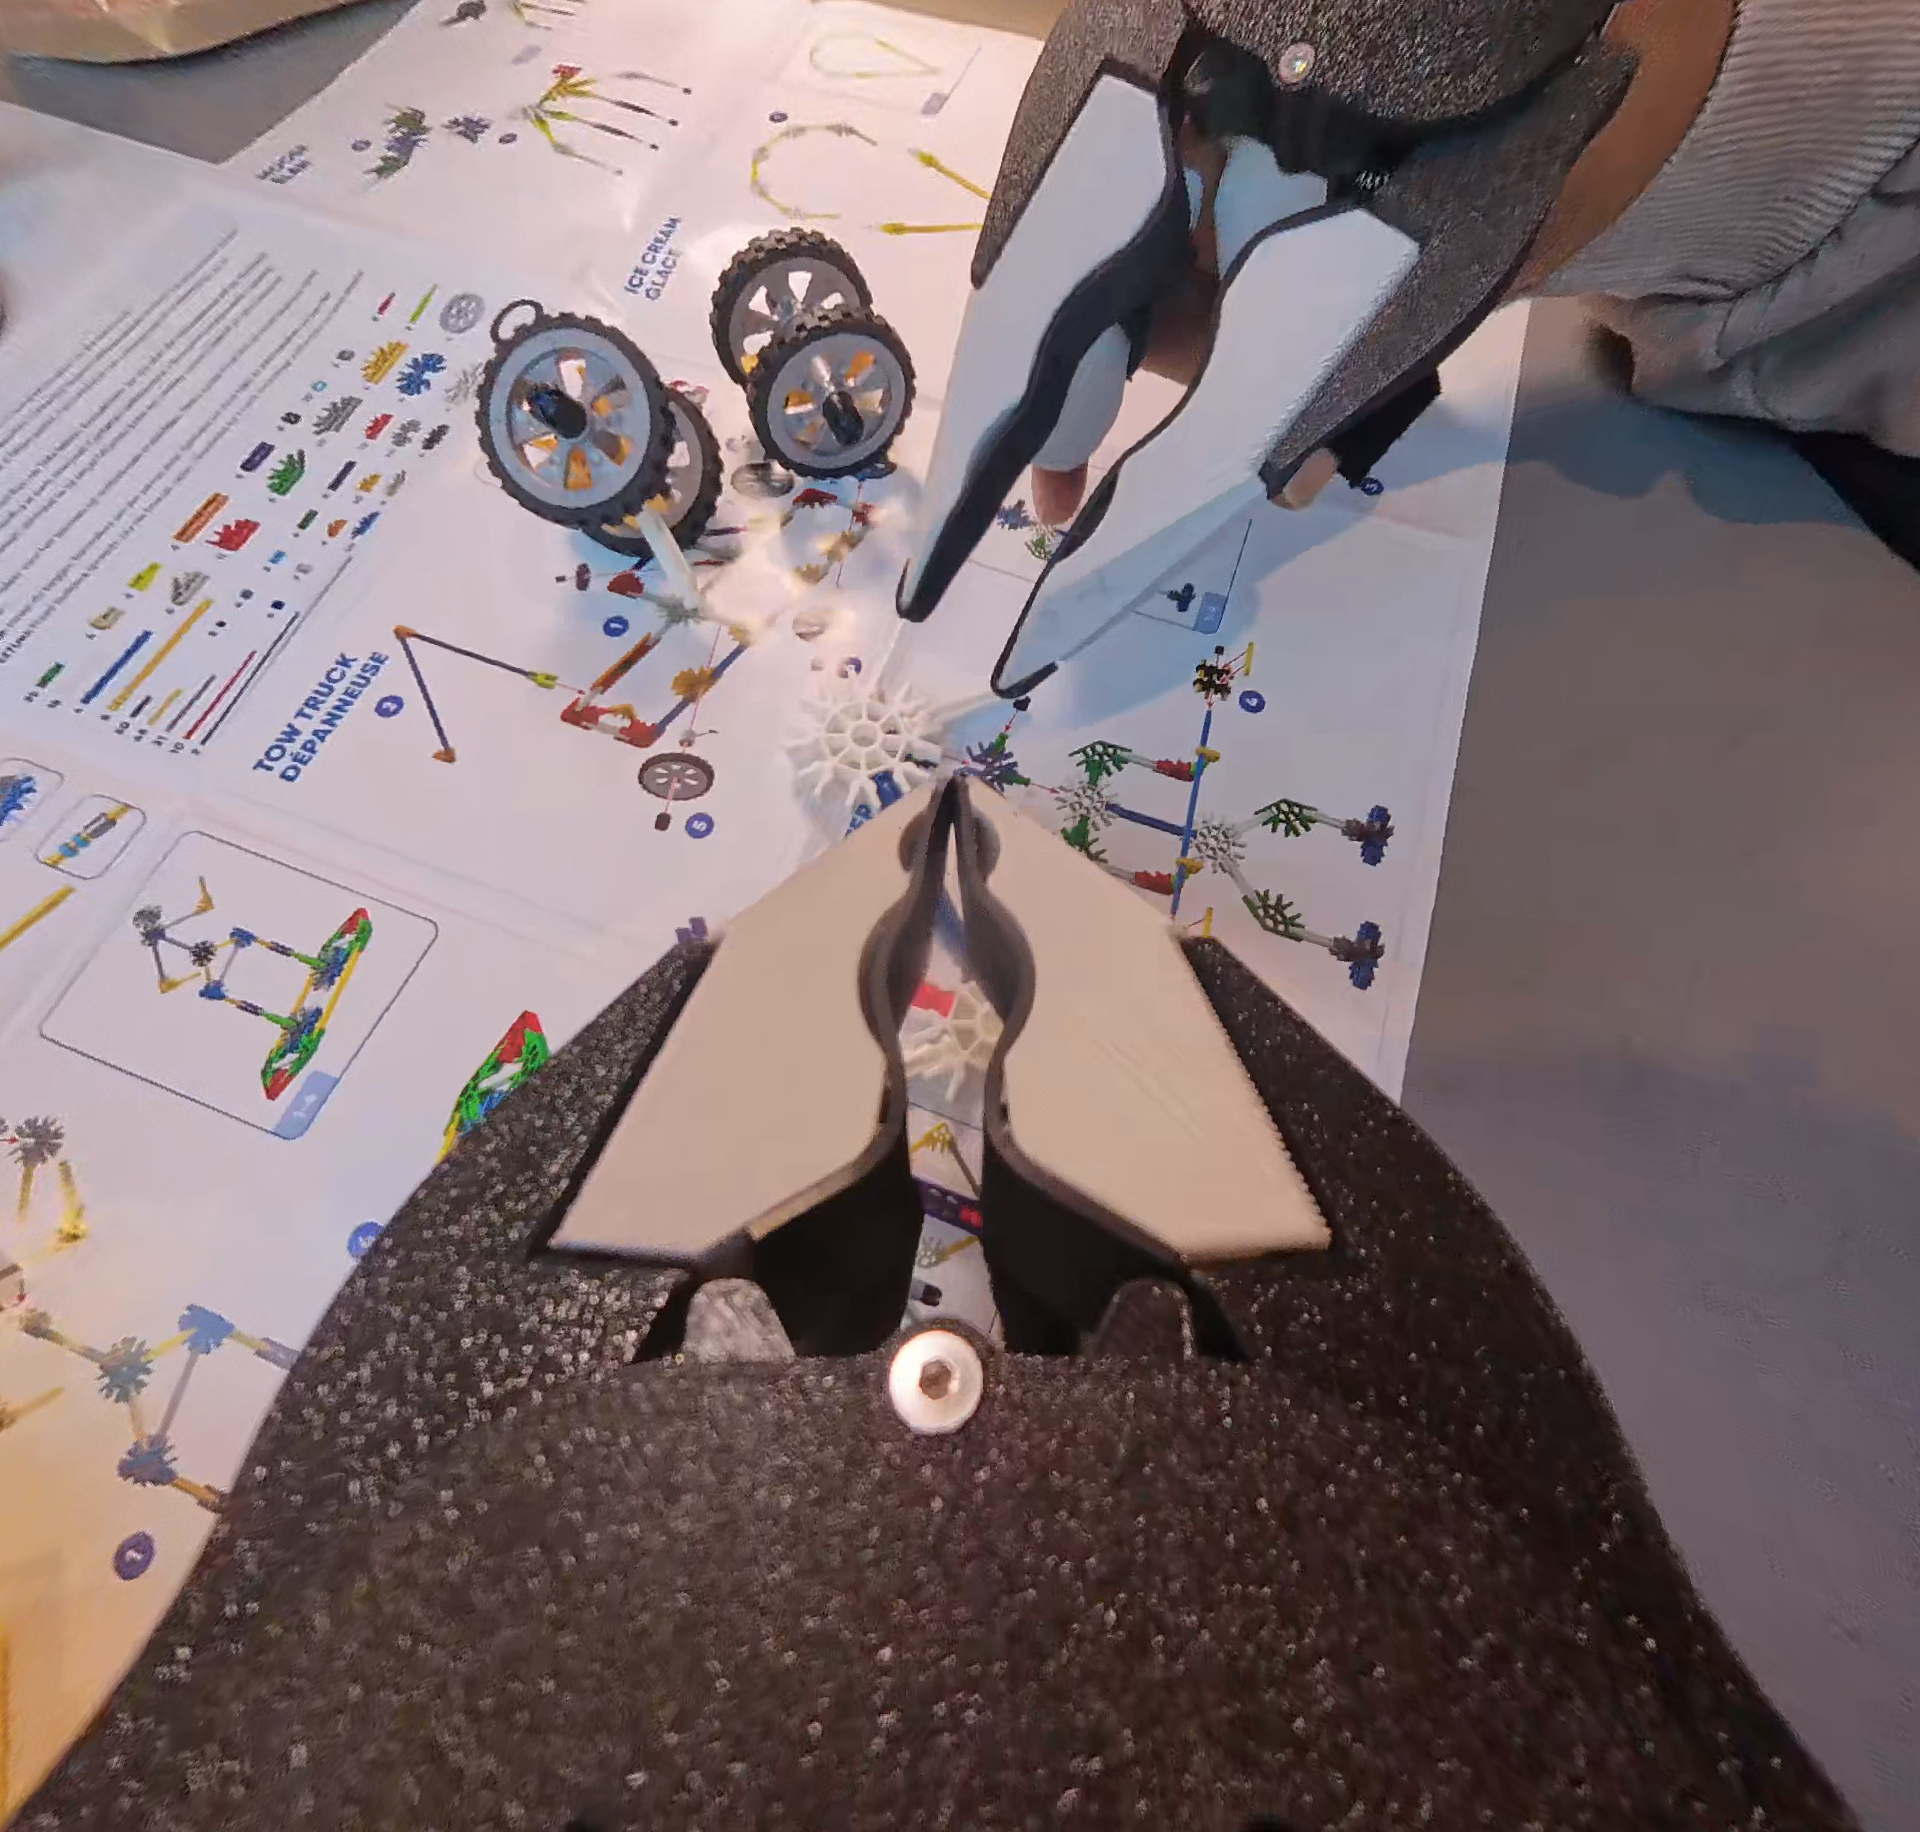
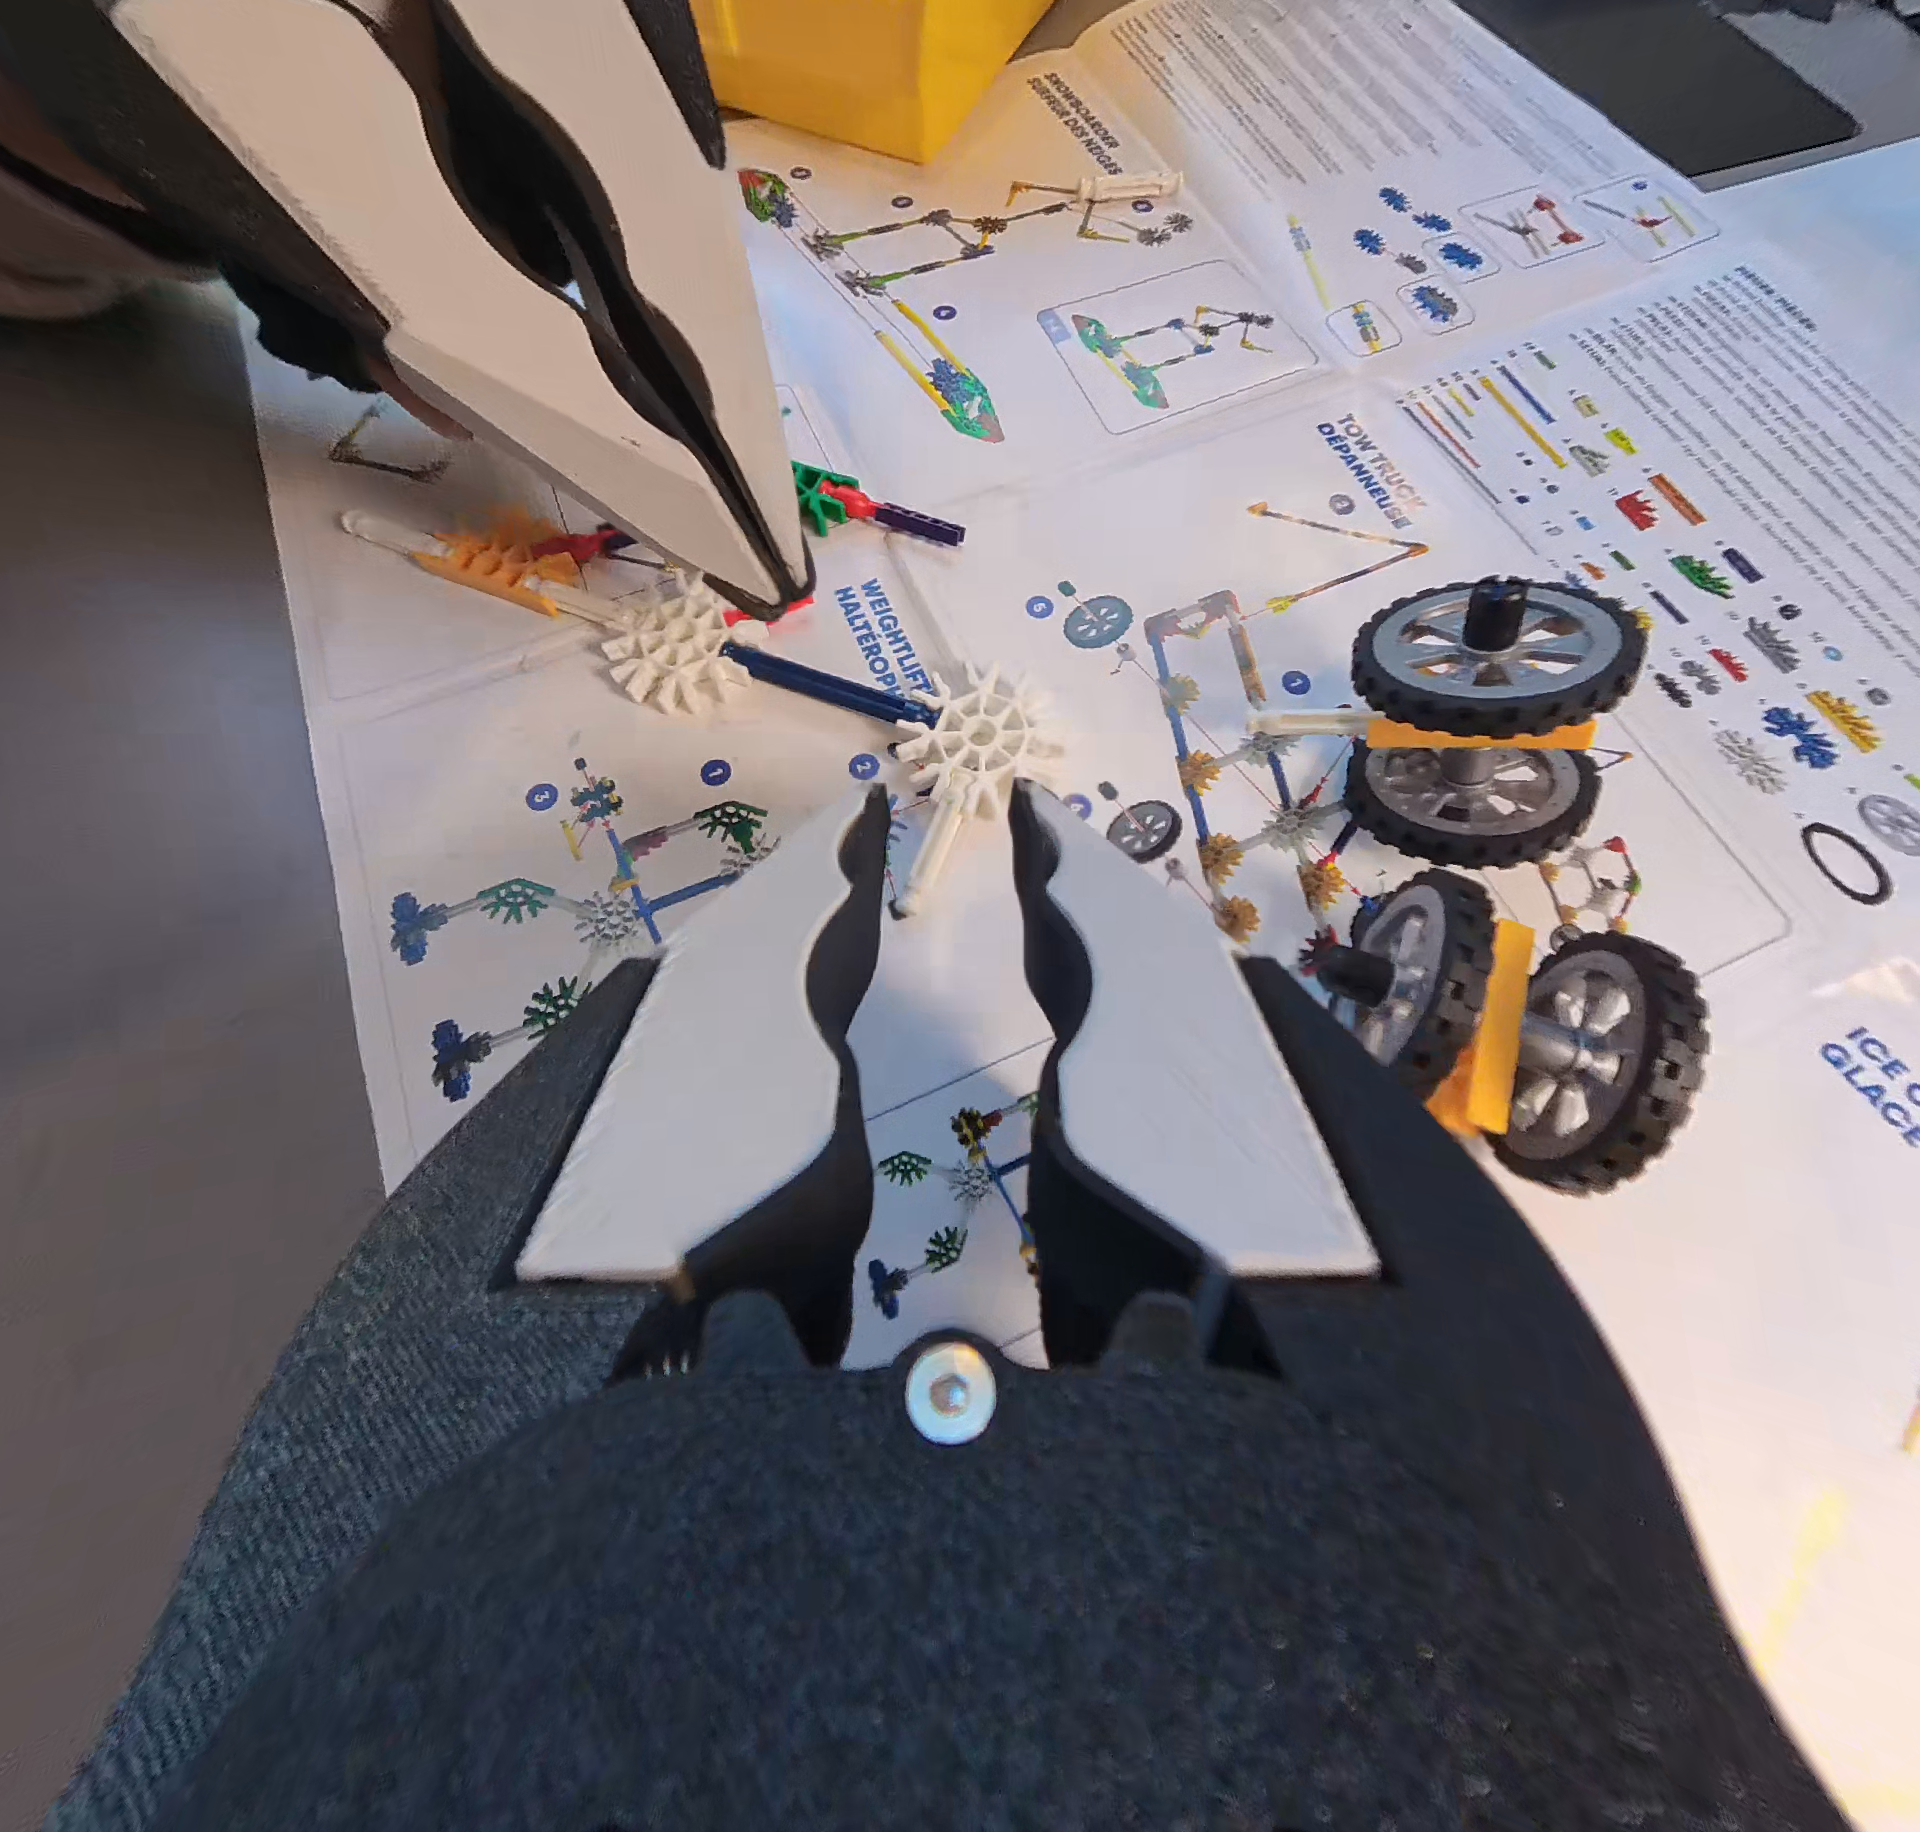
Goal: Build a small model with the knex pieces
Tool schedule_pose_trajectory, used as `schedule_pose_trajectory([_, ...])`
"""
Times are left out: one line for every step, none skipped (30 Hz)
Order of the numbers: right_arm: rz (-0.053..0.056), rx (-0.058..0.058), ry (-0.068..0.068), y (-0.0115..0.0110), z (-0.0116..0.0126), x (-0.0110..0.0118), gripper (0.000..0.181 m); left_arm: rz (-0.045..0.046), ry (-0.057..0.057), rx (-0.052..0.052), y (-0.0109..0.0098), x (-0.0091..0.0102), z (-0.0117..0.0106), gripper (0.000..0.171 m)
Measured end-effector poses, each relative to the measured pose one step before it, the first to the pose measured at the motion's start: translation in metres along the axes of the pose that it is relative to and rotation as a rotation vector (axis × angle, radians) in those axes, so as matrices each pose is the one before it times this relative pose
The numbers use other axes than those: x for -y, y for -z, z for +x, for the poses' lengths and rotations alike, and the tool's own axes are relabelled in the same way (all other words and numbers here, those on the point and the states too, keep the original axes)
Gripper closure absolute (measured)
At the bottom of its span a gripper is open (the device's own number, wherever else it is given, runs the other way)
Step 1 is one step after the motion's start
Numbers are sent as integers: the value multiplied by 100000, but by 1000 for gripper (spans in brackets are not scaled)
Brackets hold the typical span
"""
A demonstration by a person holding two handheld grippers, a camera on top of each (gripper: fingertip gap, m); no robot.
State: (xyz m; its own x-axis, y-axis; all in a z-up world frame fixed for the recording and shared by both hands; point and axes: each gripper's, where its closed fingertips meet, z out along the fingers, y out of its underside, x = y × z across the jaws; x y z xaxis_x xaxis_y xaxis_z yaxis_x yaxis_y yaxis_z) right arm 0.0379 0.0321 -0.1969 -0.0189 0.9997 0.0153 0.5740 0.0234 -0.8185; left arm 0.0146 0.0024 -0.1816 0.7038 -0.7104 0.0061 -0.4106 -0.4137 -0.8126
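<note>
On a printed instruction sheet (image 2: 1299,411), the right gripper (image 2: 948,806), fingers spread, hovers just before 1 white snowflake connector (image 2: 977,738), its white rod (image 2: 935,847) pointing back between them, while the left gripper (image 2: 774,593), fingers pressed together, pinches a small red piece (image 2: 792,610) beside 1 other white connector (image 2: 675,652).

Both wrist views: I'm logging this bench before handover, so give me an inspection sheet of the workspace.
Surface: grey table under an unfolded instruction sheet.
Job's things: two white snowflake connectors joined by a blue rod; wheeled assembly.
Clutter: orange connector, green connector.
Grippers: left gripper jaws shut at a red piece beside the first connector; right gripper jaws open, straddling a white rod.
Cables: nothing seen.
Surroundings: yellow bin, dark mat.
</note>
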Motion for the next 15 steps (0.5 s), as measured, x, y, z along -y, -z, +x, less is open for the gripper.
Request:
schedule_pose_trajectory([-1712,-498,-446,-112,68,-295,159,-558,66,164,33,-111,24,171])
schedule_pose_trajectory([-2255,-701,-161,-129,55,-373,159,-1364,276,786,-83,-306,-141,171])
schedule_pose_trajectory([-3599,286,61,-190,-138,-529,158,-1106,456,754,-145,-324,-165,171])
schedule_pose_trajectory([-1969,-2227,1057,-118,147,-116,160,-406,814,379,-186,-207,-101,171])
schedule_pose_trajectory([-2802,-2611,1485,-150,137,-129,163,-340,753,-218,-176,-120,28,171])
schedule_pose_trajectory([-3752,-2244,1994,-203,51,-220,164,-305,23,234,-157,-44,13,171])
schedule_pose_trajectory([-2423,-349,1216,-176,-233,-1,167,-299,-619,1367,-113,-1,-126,168])
schedule_pose_trajectory([-3837,812,776,-240,-332,-259,171,-566,-626,1318,-116,-43,-131,162])
schedule_pose_trajectory([-1209,499,101,-59,-214,106,176,-534,127,313,-118,-66,-28,158])
schedule_pose_trajectory([-828,-251,1940,2,-3,24,177,-26,1263,-520,-109,-19,24,153])
schedule_pose_trajectory([359,-246,2927,26,10,37,177,649,2143,-1275,-52,36,58,148])
schedule_pose_trajectory([1796,-1278,3466,37,117,95,177,735,2955,-1938,1,34,54,145])
schedule_pose_trajectory([4428,-678,5246,213,-88,438,178,641,3691,-2441,74,5,30,140])
schedule_pose_trajectory([6938,-282,6029,514,-252,947,178,1283,4122,-2314,184,113,-64,134])
schedule_pose_trajectory([7386,-1208,6301,713,-166,1241,178,2672,4164,-2876,336,342,-15,130])
